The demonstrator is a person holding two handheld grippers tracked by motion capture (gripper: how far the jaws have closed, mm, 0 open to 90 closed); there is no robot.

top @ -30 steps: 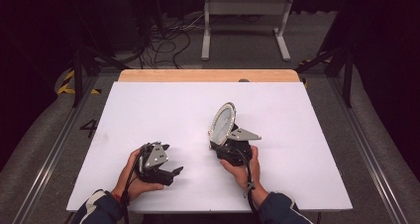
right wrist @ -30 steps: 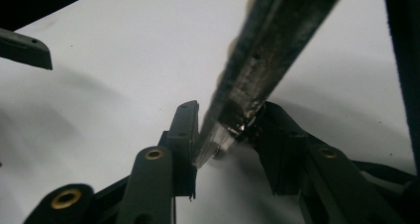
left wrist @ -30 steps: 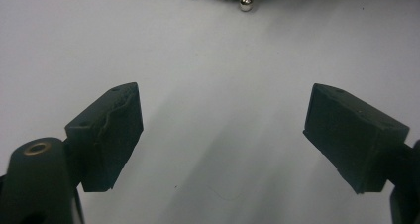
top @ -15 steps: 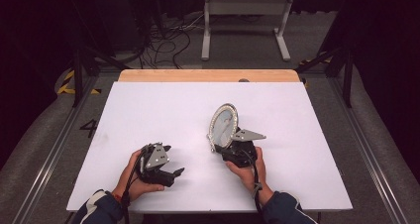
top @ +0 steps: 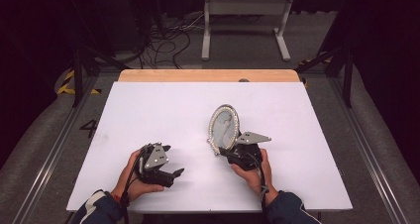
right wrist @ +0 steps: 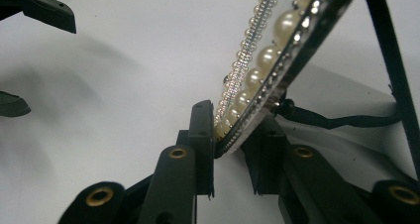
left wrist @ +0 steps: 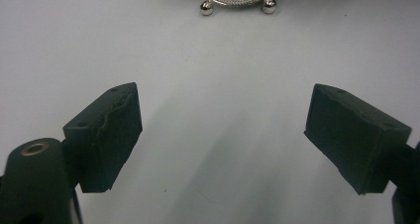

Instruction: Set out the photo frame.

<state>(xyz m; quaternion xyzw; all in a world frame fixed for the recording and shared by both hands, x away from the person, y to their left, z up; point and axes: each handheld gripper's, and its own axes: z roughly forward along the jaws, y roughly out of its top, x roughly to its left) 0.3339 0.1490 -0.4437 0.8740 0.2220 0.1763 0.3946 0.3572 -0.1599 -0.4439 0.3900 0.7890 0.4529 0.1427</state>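
Over on the left, a painted number 4 (top: 90, 129) marks the dark floor beside the tabletop (top: 163, 110), with yellow-and-black hazard tape (top: 74, 87) farther back. On the white tabletop, the left tool (top: 168, 174) rests low near the front edge in the person's left hand (top: 132, 177), jaws spread wide with bare surface between them; in the left gripper view the frame's two small ball feet stand straight ahead across open tabletop. Moving right, the oval pearl-rimmed picture frame (top: 224, 127) stands upright near the middle, tilted a little, and the right tool (right wrist: 233, 144) has just been closing on its lower edge: the right gripper view shows the pads clamped on the pearl rim (right wrist: 252, 80), with the frame's thin black back stand (right wrist: 391, 70) behind. The right hand (top: 253, 172) sits just below it. Behind the tabletop, tangled cables (top: 163, 40) and a grey metal stand (top: 245, 23) lie on the floor. No brand or label is legible on the frame.
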